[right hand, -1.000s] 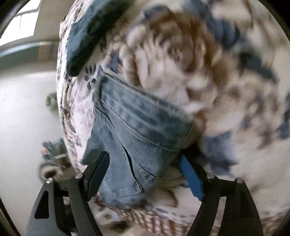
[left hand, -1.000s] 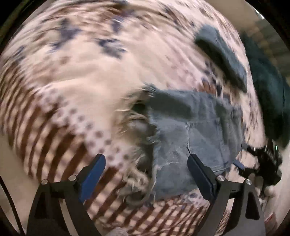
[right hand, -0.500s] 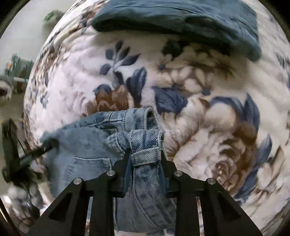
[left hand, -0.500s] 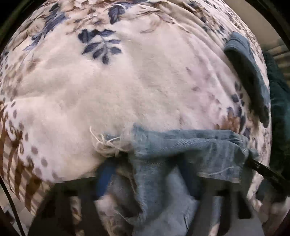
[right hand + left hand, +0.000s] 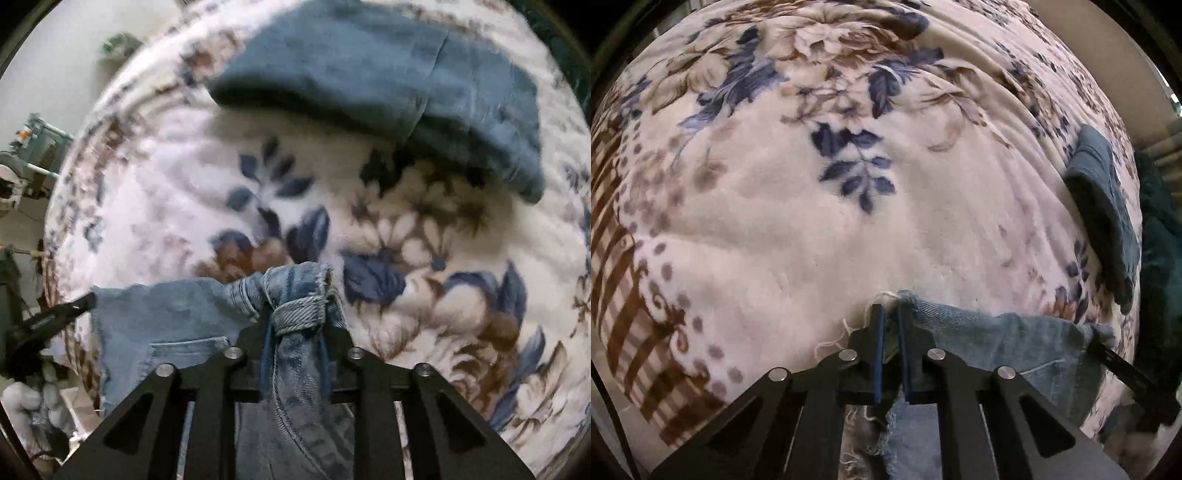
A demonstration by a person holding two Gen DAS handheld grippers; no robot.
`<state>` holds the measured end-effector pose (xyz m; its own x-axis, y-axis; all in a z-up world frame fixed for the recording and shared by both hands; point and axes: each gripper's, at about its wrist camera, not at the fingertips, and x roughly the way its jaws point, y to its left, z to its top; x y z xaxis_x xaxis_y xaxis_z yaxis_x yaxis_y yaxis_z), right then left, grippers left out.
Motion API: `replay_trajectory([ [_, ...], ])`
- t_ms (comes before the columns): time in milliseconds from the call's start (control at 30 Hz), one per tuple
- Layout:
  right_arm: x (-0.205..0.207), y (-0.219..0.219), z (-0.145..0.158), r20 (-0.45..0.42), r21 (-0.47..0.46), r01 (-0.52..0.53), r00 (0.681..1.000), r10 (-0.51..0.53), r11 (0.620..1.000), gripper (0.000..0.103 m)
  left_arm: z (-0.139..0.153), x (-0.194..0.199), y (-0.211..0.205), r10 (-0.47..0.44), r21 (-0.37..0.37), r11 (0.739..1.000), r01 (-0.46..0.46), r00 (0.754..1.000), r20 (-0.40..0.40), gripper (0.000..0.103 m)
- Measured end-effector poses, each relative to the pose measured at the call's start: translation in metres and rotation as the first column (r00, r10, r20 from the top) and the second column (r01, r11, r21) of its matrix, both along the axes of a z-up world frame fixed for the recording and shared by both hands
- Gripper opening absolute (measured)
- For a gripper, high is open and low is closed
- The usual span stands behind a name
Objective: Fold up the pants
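Note:
Light blue denim pants (image 5: 1008,343) with a frayed hem hang stretched between my two grippers above a floral blanket (image 5: 812,221). My left gripper (image 5: 889,321) is shut on the frayed hem edge of the pants. My right gripper (image 5: 295,314) is shut on the bunched waistband of the pants (image 5: 299,295); a back pocket (image 5: 184,354) shows to its left. Each view shows the other gripper at the far end of the cloth: the right gripper's finger (image 5: 1123,365) in the left wrist view, the left gripper's finger (image 5: 62,310) in the right wrist view.
A folded darker blue garment (image 5: 388,85) lies on the blanket (image 5: 184,177) ahead of the right gripper; it also shows at the right in the left wrist view (image 5: 1104,218). A dark green cloth (image 5: 1160,258) lies beyond it. The blanket's striped border (image 5: 624,295) marks the bed edge.
Both grippers were open a second ago and have closed on the pants. They have lifted the pants and moved them forward over the blanket, toward the folded garment.

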<state>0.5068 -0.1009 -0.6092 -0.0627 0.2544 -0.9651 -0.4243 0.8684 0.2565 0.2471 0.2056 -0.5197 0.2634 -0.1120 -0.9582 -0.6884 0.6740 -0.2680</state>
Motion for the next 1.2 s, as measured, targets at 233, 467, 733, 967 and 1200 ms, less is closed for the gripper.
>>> replay_trajectory([
  [233, -0.018, -0.062, 0.033, -0.069, 0.165, 0.17, 0.985, -0.16, 0.972, 0.083, 0.047, -0.065, -0.033, 0.059, -0.1, 0.994, -0.046, 0.989, 0.138, 0.062],
  [467, -0.103, -0.137, 0.025, -0.26, 0.256, 0.4, 0.905, -0.336, 0.88, 0.083, 0.043, -0.163, -0.106, 0.358, -0.387, 0.881, -0.272, 0.918, 0.169, 0.103],
  [733, -0.142, -0.139, -0.062, -0.517, 0.399, 0.581, 0.781, -0.349, 0.709, 0.083, -0.06, -0.152, -0.143, 0.619, -0.613, 0.659, -0.435, 0.777, 0.114, 0.101],
  [967, -0.137, -0.117, -0.089, -0.551, 0.47, 0.582, 0.781, -0.294, 0.663, 0.086, -0.079, -0.141, -0.141, 0.704, -0.619, 0.599, -0.508, 0.703, 0.105, 0.101],
  [1200, -0.127, -0.103, -0.097, -0.573, 0.478, 0.616, 0.759, -0.31, 0.626, 0.089, -0.068, -0.134, -0.14, 0.736, -0.601, 0.578, -0.552, 0.67, 0.092, 0.101],
])
